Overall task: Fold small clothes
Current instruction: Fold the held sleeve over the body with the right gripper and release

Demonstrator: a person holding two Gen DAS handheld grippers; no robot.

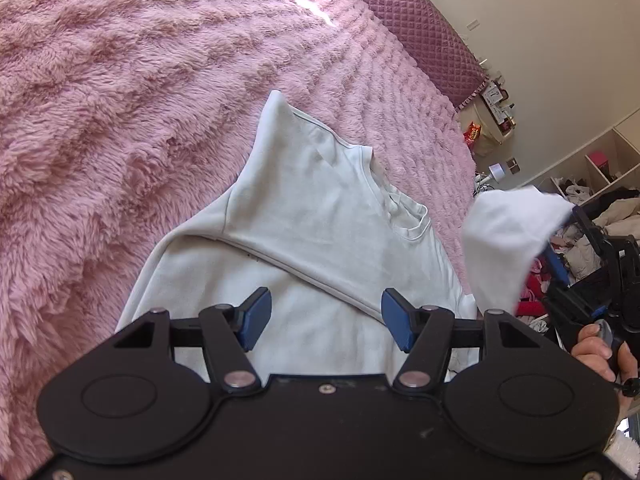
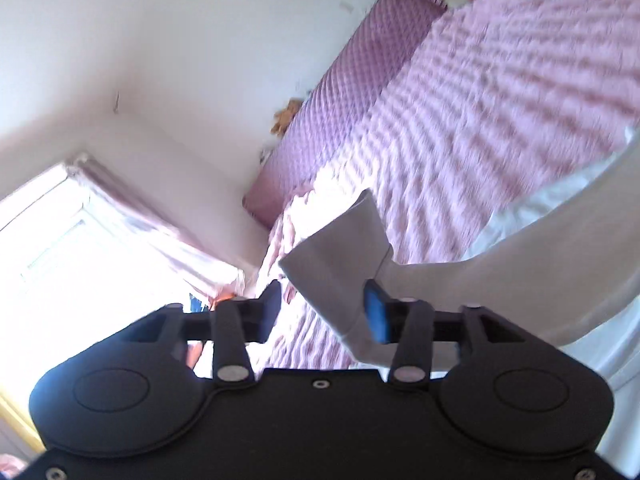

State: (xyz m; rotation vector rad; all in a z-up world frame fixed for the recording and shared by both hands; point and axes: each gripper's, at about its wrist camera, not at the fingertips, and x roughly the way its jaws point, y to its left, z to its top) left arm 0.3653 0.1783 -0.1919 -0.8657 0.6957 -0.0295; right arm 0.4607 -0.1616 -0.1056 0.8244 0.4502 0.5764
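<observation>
- Shirt, pale, was laid on the pink bed blanket.
- Left tongs were held apart above it, empty.
- Right tongs were spread, a sleeve draped loosely between them.

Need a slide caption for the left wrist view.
Left tool open above white shirt on pink blanket; right tool lifts a sleeve.

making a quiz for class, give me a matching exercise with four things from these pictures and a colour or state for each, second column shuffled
Things:
1. white shirt
2. fluffy blanket
3. quilted headboard
4. left tool

States:
a. purple, diamond stitched
b. open, nothing between its pads
c. pink, covering the bed
d. lying on the bed, one sleeve folded across

Pairs: 1-d, 2-c, 3-a, 4-b
</observation>
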